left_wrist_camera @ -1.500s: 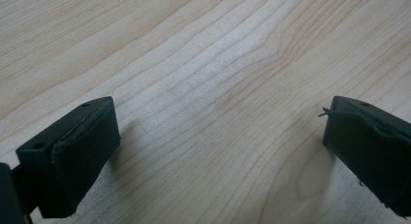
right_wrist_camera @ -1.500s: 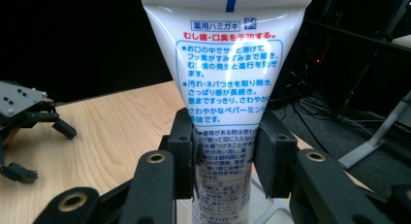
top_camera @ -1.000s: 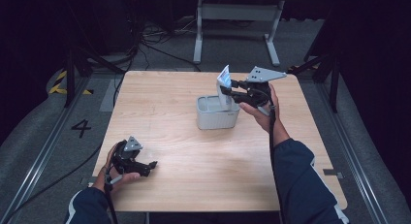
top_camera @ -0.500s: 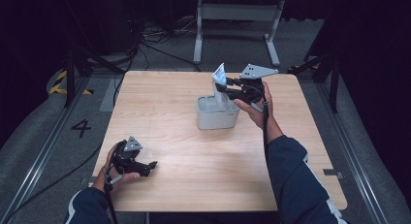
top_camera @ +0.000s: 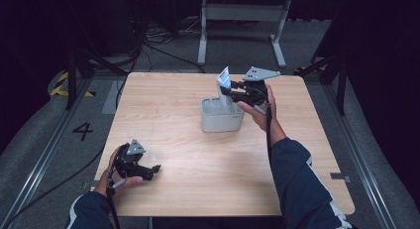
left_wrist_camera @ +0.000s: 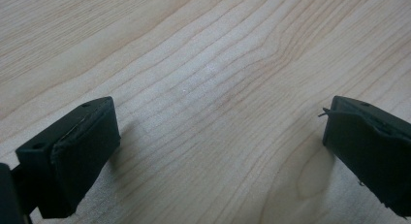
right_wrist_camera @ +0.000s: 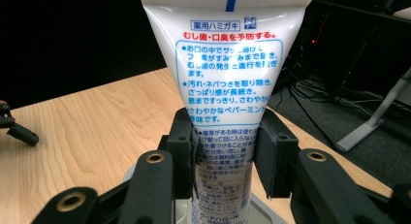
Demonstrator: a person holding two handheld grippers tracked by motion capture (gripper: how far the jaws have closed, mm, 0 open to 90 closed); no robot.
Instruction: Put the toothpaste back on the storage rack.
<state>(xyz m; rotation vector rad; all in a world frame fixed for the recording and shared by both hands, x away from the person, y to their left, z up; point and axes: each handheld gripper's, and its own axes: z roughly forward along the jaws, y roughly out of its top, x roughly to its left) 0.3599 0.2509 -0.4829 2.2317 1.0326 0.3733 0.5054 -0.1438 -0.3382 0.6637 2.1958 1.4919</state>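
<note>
You are holding a white plastic toothpaste tube with blue and red print (right_wrist_camera: 228, 88) in your right gripper (top_camera: 234, 94), whose jaws are clamping the tube's flat sides a little below the middle. The tube is standing upright, crimped end up, with its lower end down inside the small grey rectangular holder cup (top_camera: 221, 121), which is sitting toward the far edge of the light wooden table (top_camera: 198, 179), a little right of centre.

Judging by its look, the tube is going to be light and soft: the walls will give under pressure and the glossy skin may be a little slippery. The grip you are using, across the broad faces where the body is still fairly full, seems the sensible one; the thin crimped end would bend, and squeezing harder near the cap could push paste out. The holder is probably light too, so it may shift or tip if the tube is dragging against its wall.

Your left gripper (top_camera: 136, 165) is resting near the near left corner of the table, its jaws standing wide apart over bare wood and grasping nothing.
</note>
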